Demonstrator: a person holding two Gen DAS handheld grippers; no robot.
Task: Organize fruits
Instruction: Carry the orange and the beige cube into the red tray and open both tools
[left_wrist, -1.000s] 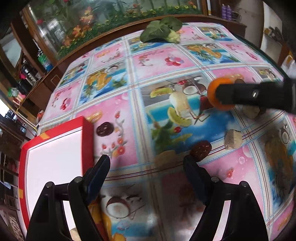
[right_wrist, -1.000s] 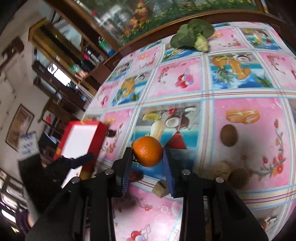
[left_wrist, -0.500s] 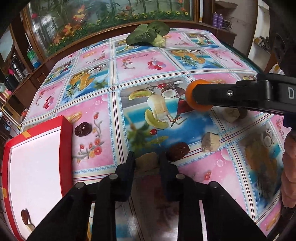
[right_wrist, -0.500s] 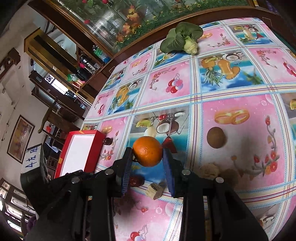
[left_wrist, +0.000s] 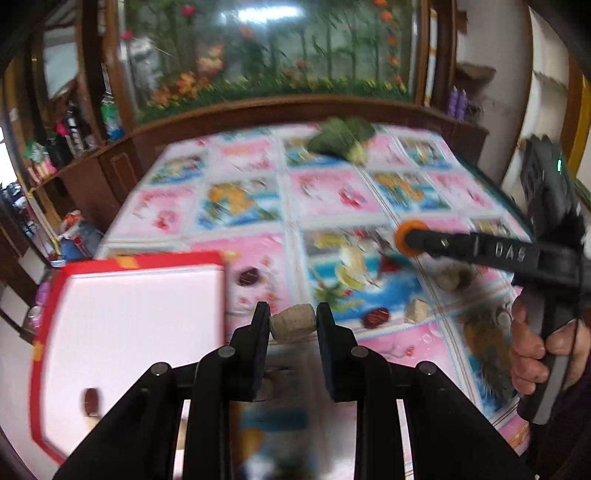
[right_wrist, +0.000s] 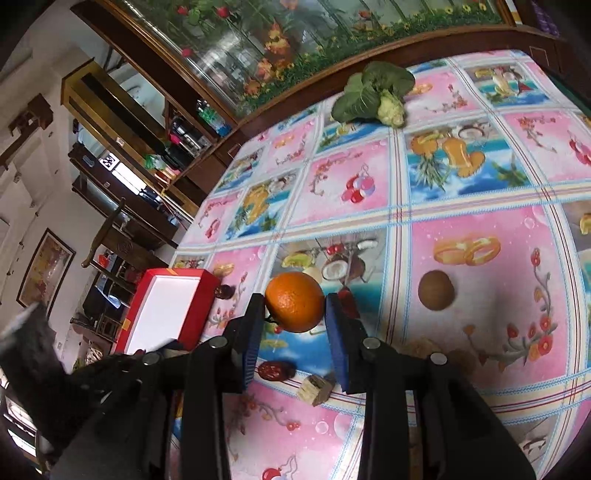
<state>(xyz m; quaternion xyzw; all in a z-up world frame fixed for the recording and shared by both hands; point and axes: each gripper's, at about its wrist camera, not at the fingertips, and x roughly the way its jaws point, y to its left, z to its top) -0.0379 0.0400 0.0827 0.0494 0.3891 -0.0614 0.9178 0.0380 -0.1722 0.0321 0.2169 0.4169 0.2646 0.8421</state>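
My left gripper (left_wrist: 291, 320) is shut on a rough tan lump (left_wrist: 295, 326) and holds it above the tablecloth, just right of the red box (left_wrist: 147, 260); the view is blurred. The box has a white floor with a dark date (left_wrist: 90, 400) lying on it. My right gripper (right_wrist: 295, 308) is shut on an orange (right_wrist: 294, 301) and holds it over the middle of the table. In the left wrist view that right gripper (left_wrist: 408, 242) reaches in from the right with the orange (left_wrist: 400, 240). The red box (right_wrist: 199, 310) lies left of the orange.
Loose on the fruit-print cloth: dates (right_wrist: 275, 369) (right_wrist: 223, 291), a tan chunk (right_wrist: 314, 391), a brown round fruit (right_wrist: 436, 294), more lumps (right_wrist: 421, 349). A leafy green vegetable (right_wrist: 376, 94) lies at the far edge by a wooden cabinet. A hand (left_wrist: 532, 354) grips the right handle.
My left gripper went from open to shut on the tan lump, then rose with it beside the red box. The right gripper kept the orange nearly still.
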